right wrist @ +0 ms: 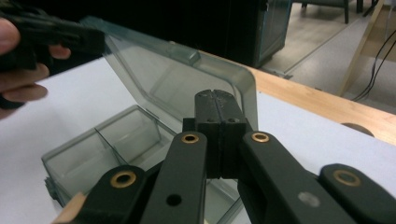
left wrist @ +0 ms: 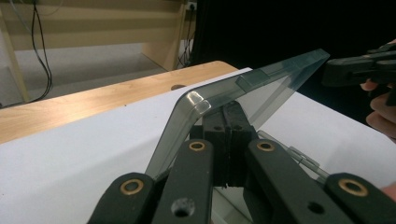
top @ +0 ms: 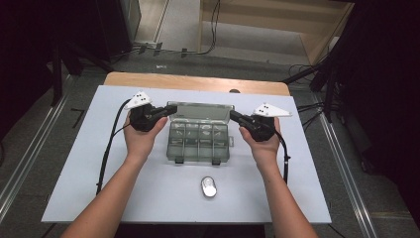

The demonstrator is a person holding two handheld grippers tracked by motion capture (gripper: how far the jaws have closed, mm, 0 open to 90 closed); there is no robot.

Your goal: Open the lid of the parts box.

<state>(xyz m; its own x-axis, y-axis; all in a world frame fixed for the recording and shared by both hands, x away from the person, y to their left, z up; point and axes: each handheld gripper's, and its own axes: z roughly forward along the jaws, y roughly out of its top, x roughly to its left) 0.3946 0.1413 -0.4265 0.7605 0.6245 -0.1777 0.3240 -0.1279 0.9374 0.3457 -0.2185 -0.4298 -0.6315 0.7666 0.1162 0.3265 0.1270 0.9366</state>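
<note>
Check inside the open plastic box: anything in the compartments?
The plastic box has its lid raised. The compartments that show through look empty, with just dividers visible. The lid and both hand-held grippers cover the back corners, so those cannot be checked.

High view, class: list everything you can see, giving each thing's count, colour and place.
Compartment box: one, clear grey plastic, centre of the white table top.
Box lid: one, clear grey, raised at the far side of the box, a tool at each end.
Small oval object: one, silver-white, in front of the box.
Table: one, white top, wooden far edge.
Left tool: one, black, shut, at the lid's left end.
Right tool: one, black, shut, at the lid's right end.
</note>
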